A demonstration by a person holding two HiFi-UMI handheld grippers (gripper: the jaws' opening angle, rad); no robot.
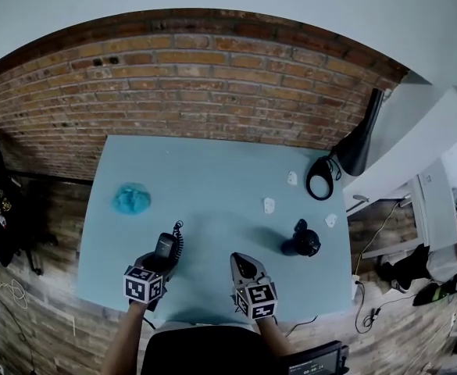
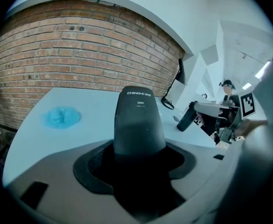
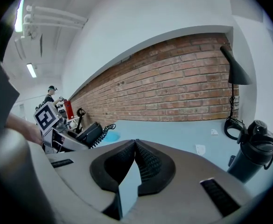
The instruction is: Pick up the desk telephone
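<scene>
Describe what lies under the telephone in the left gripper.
Only the light blue table shows beneath the telephone, with its coiled cord beside it. The left gripper, closed on the telephone, covers its near end, so whether its base touches the table cannot be seen.

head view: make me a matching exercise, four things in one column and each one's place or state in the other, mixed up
Things:
1. desk telephone
2. blue crumpled lump
3. black bottle
4. right claw

Places or states:
a. standing on the right part of the table
b. shut, nothing in it
c. gripped in the left claw
d. lying on the table's left part

Pairs: 1-c, 2-d, 3-a, 4-b
</scene>
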